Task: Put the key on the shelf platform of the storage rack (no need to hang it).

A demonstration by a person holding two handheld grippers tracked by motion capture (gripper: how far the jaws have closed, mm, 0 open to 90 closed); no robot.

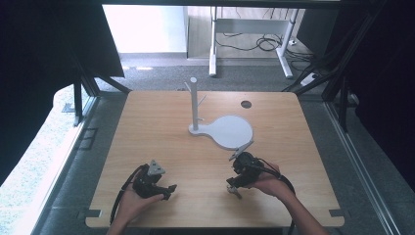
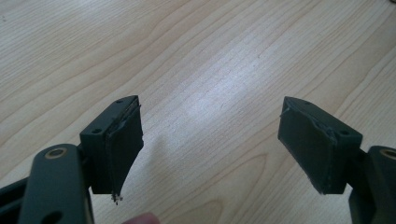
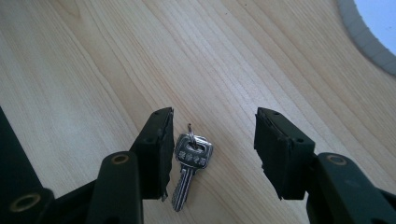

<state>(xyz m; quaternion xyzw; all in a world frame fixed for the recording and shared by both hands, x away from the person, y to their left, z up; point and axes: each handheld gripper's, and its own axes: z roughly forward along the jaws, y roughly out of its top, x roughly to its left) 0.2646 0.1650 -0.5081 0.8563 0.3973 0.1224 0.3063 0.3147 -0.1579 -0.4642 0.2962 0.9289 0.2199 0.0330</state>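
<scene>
Now, key (image 3: 190, 169): flat on the wooden table (image 1: 161, 127), between the right gripper's jaws, just beside one of them; bow with small ring points away from the gripper, blade back toward it.
Right gripper (image 3: 212, 154): released, jaws spread, low over the key.
Left gripper (image 2: 210, 144): released, bare wood between its jaws.
Nearby: white stand (image 1: 222, 128), its upright post at the round base's far-left end, beyond the right gripper.

Key (image 3: 190, 170) between spread right claw (image 3: 210, 154) jaws
</scene>
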